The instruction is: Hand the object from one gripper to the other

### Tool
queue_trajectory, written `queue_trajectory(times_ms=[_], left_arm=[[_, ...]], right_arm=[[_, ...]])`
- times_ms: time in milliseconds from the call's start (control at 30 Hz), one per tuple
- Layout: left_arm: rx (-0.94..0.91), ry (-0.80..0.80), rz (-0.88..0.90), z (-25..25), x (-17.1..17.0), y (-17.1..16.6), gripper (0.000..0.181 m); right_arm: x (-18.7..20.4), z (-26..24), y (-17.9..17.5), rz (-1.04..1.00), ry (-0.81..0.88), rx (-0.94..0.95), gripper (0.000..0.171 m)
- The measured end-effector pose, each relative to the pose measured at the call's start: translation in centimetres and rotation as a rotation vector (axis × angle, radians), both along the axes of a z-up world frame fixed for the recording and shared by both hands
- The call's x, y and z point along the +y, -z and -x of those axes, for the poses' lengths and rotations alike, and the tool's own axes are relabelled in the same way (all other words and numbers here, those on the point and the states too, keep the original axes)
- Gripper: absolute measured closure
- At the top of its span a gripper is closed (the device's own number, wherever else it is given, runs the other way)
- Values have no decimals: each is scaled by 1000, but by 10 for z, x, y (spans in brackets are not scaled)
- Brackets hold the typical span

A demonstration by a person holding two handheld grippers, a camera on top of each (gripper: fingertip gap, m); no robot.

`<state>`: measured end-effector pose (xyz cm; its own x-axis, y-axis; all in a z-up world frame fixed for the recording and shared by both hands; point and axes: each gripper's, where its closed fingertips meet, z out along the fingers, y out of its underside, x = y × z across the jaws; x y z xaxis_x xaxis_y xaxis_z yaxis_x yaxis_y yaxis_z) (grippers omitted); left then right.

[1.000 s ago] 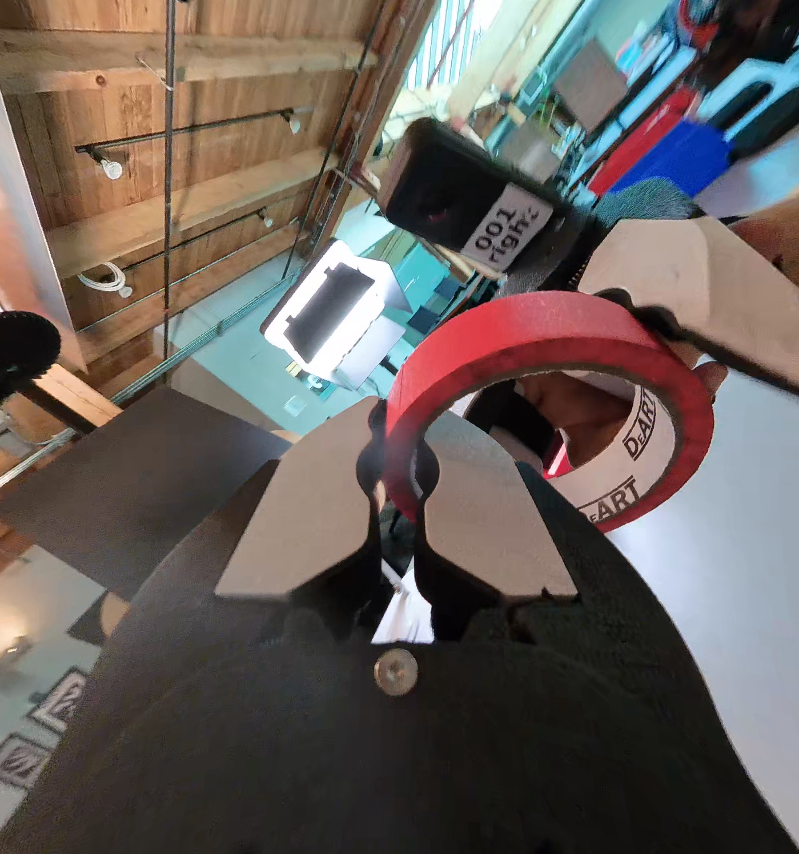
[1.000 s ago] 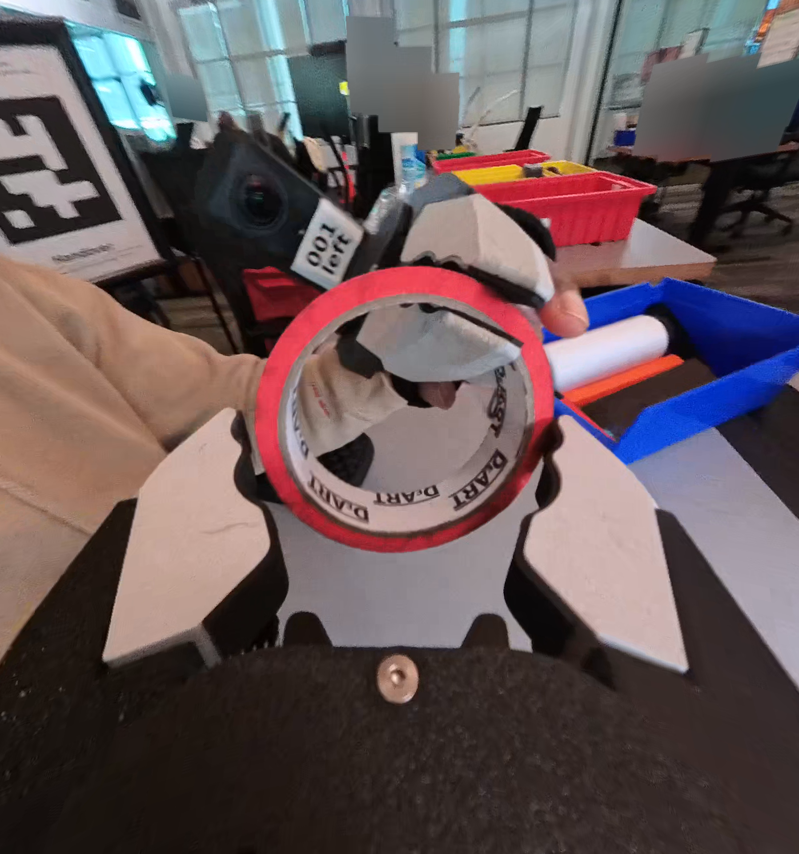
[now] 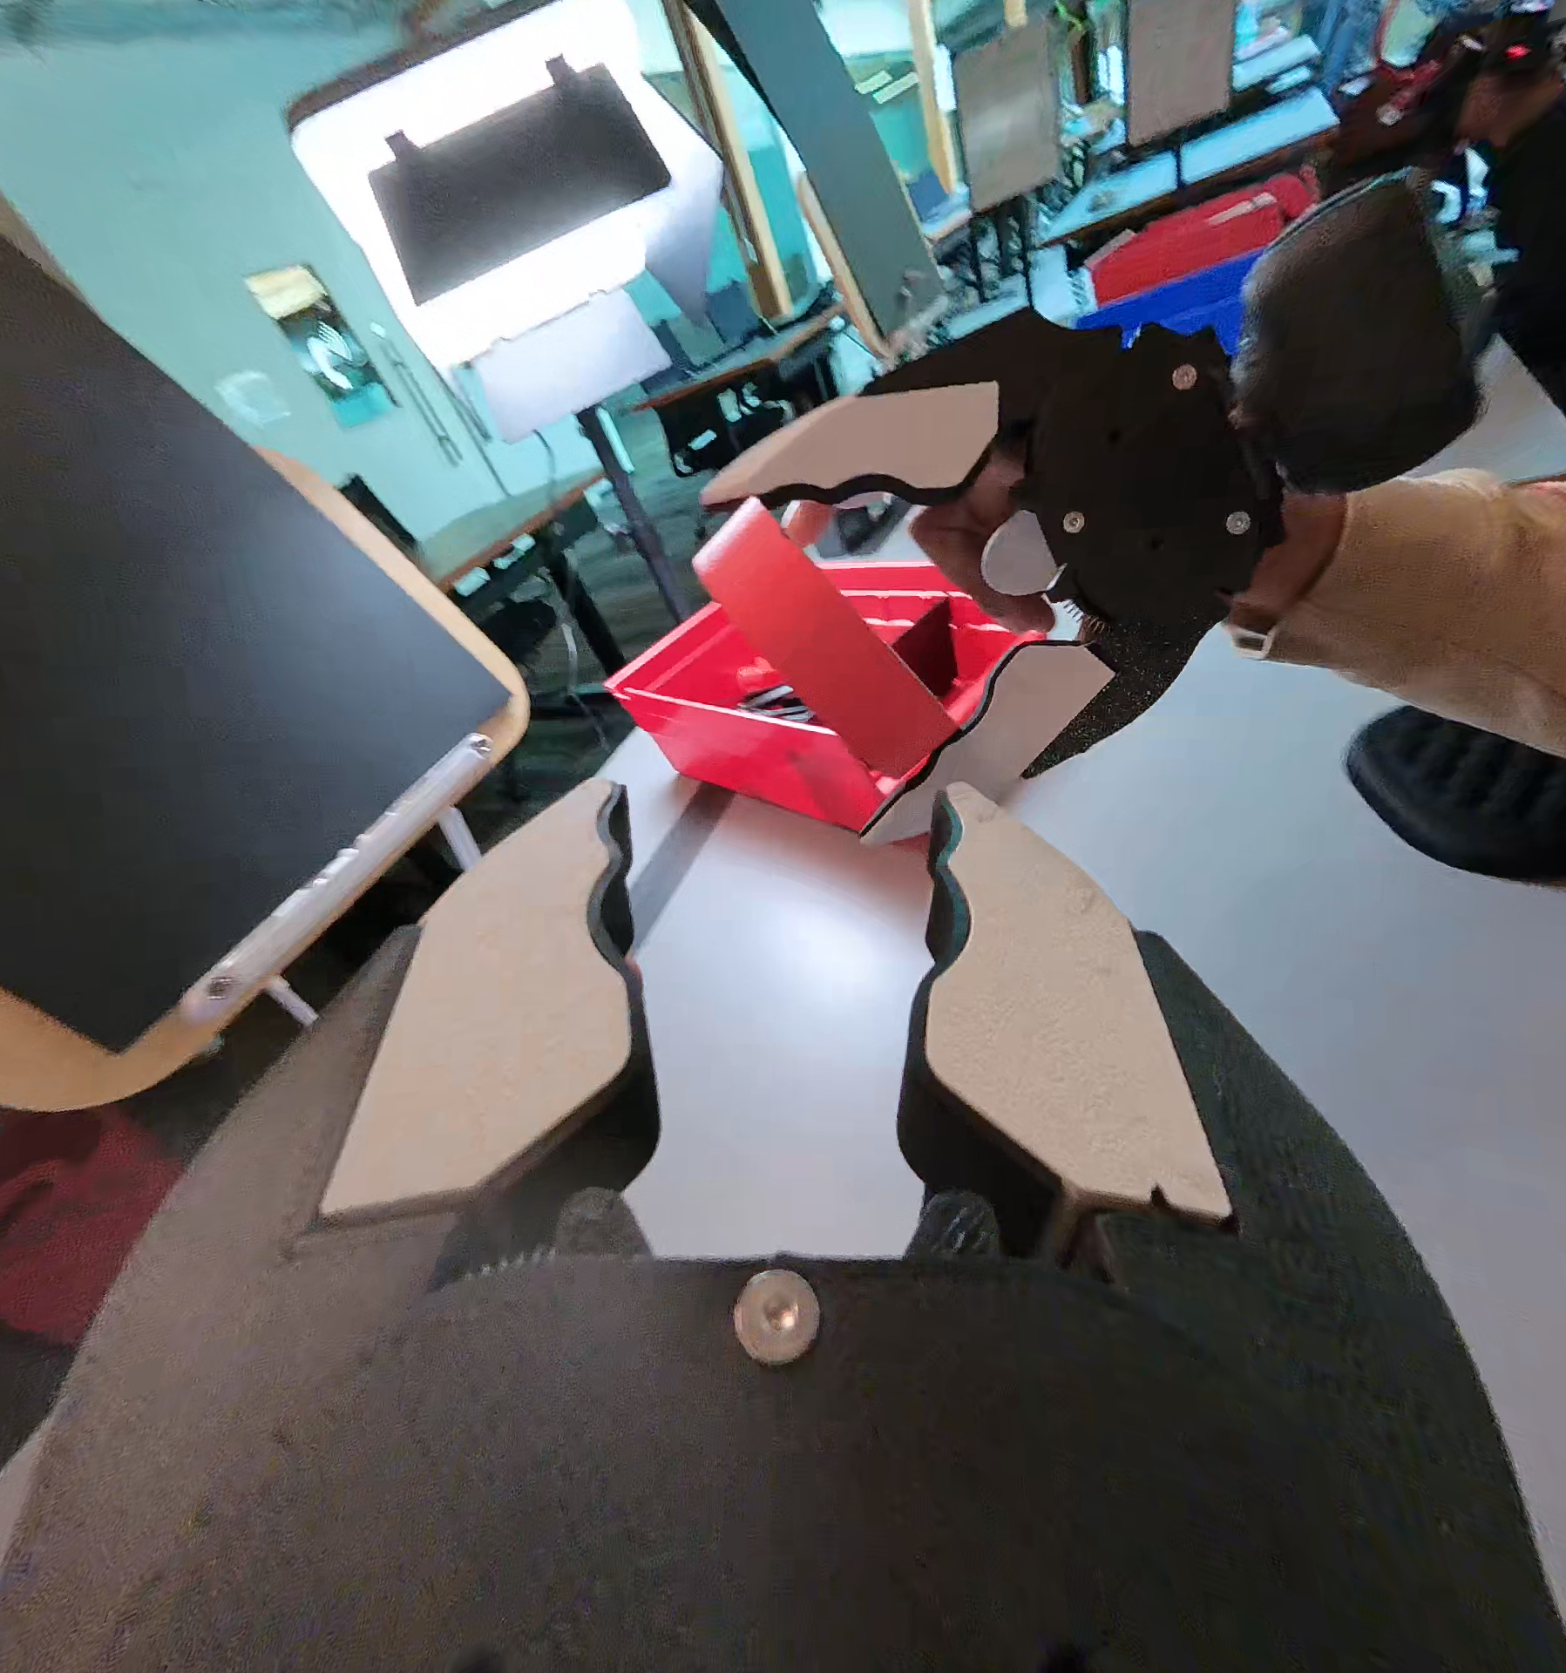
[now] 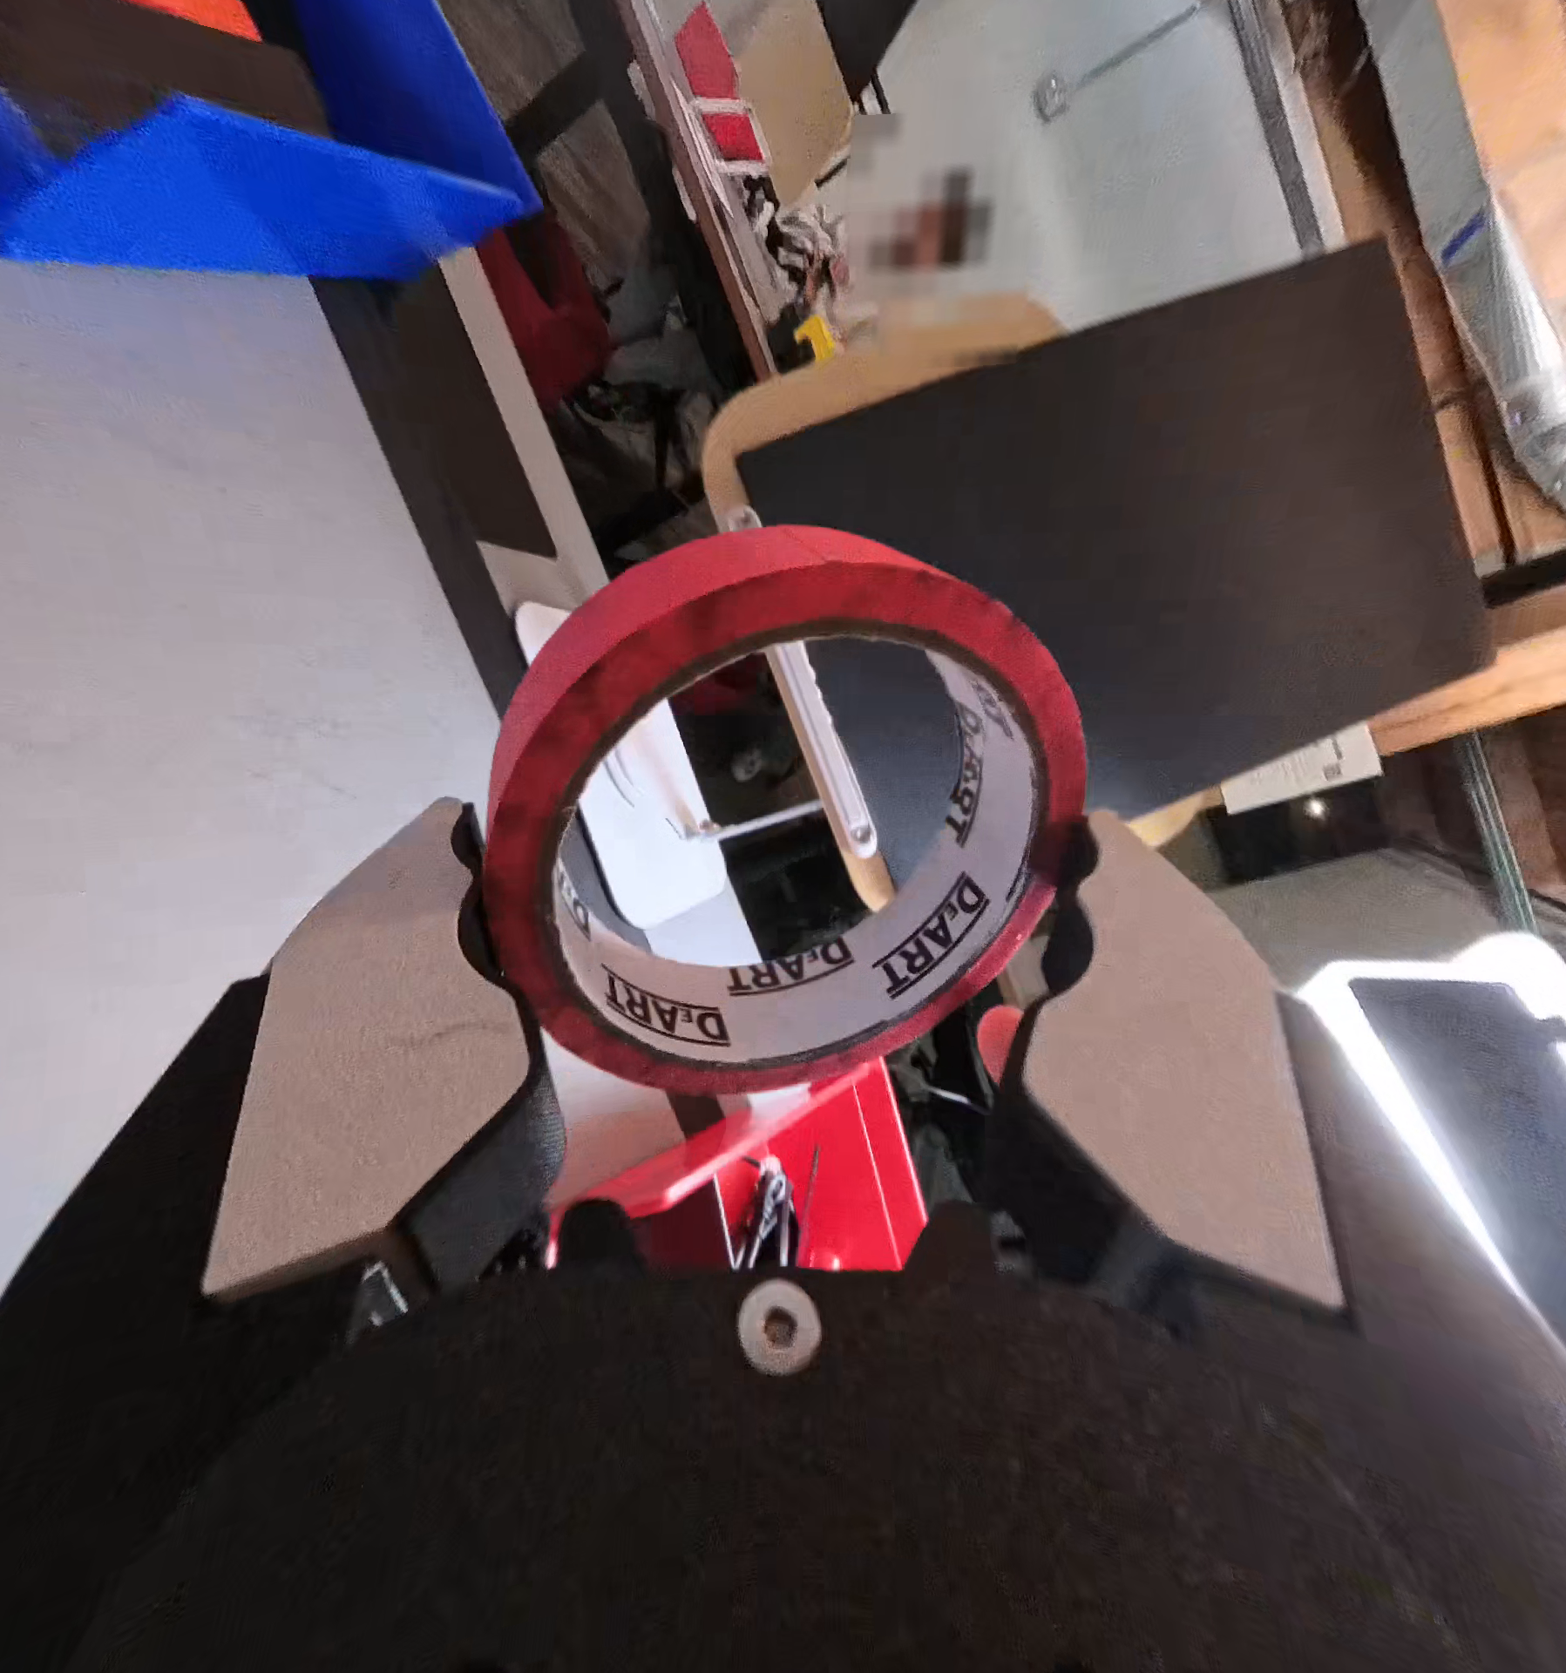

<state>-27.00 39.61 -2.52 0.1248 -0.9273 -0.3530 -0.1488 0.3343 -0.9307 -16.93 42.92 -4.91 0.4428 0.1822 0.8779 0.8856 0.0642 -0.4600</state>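
Observation:
A red roll of tape (image 4: 779,806) with a white printed core sits between the fingers of my right gripper (image 4: 774,851), which is shut on its outer rim and holds it in the air. In the left wrist view the same roll (image 3: 820,647) shows edge-on, clamped in the right gripper (image 3: 806,652), which a hand in a beige sleeve (image 3: 1467,597) holds just ahead. My left gripper (image 3: 774,815) is open and empty, its tips just short of the right gripper's lower finger.
A red bin (image 3: 743,715) with small items stands on the white table (image 3: 1304,996) behind the tape. A blue bin (image 4: 218,181) sits at the table's far side. A black board (image 3: 154,634) on a stand is at the left. A person (image 3: 1548,181) is at the far right. Across from one pair of fingers to the other is roughly 11 cm.
My left gripper has let go of the tape, opened and drawn back. My right gripper has closed on the roll and now holds it alone; both views have swung round.

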Motion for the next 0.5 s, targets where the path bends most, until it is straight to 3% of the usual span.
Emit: queue_trajectory(times_ms=[100,233,333,500], left_arm=[[43,134,110,-4,-17,11,106],[-37,356,261,1,-42,0,88],[20,272,89,4,-40,1,86],[296,69,-227,1,-31,33,84]], right_arm=[[-16,45,-1,-24,-193,22,53],[-54,97,-10,18,-467,145,53],[-56,97,-2,88,-416,85,53],[-49,88,24,216,-339,-21,53]])
